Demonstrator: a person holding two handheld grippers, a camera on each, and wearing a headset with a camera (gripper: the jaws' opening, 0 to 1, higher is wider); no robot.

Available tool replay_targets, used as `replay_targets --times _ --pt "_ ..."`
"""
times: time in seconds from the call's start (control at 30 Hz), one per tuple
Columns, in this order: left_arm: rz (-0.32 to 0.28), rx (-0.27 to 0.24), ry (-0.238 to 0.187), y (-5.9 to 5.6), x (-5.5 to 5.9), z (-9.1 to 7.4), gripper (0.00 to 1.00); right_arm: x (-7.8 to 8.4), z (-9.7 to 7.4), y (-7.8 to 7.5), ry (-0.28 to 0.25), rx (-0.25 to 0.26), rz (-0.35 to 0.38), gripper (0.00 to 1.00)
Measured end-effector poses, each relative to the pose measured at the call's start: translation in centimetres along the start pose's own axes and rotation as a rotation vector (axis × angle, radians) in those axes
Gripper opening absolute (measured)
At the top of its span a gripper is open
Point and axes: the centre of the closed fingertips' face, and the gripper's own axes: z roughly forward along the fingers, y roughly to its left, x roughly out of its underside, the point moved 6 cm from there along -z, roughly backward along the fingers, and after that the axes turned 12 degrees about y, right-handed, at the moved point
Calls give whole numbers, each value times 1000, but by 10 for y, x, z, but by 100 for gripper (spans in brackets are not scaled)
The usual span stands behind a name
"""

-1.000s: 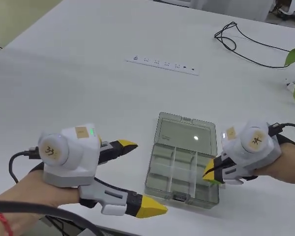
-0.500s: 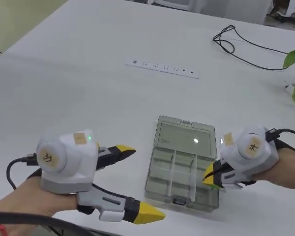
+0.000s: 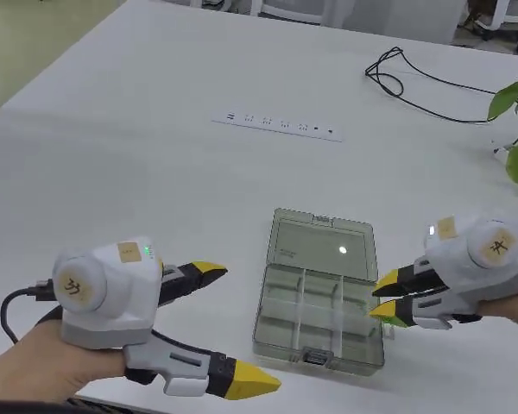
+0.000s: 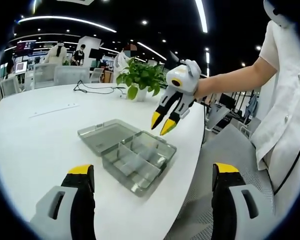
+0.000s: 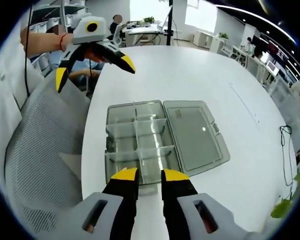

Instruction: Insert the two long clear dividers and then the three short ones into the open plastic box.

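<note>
Hovering by the open smoky-clear plastic box (image 3: 324, 241), right gripper (image 3: 380, 296) narrow, seemingly empty; left gripper (image 3: 246, 328) wide, empty. Clear plastic dividers (image 3: 304, 302) look seated. Next: probably a press-down check.

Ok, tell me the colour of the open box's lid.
Translucent smoky grey; the lid shows best in the right gripper view.

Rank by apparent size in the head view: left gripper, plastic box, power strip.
1-2. left gripper and plastic box: they look about alike; the gripper sits nearer the camera, so I won't rank them.
3. power strip: thin and farther off, clearly smallest.
</note>
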Motion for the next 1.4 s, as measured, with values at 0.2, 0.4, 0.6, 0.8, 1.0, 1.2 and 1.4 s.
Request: replay_targets --times 0.2,0.4,0.6,0.8,1.0,1.2,1.4 --pt "7 3 7 1 -1 -1 100 8 -16 4 -55 32 63 24" --pt "19 -1 15 1 -3 -2 100 25 -24 11 -88 61 128 29" --pt "28 -6 16 2 -4 -3 100 41 -32 16 -135 92 197 36" --pt "32 -13 28 4 -2 -3 100 57 -38 21 -177 115 240 46" --pt "34 -20 32 4 0 -1 100 68 -39 24 -209 135 281 53" --pt "30 -29 41 5 3 2 100 79 -37 24 -234 163 329 61" --pt "28 -40 42 9 4 1 100 78 -37 28 -245 175 355 65"
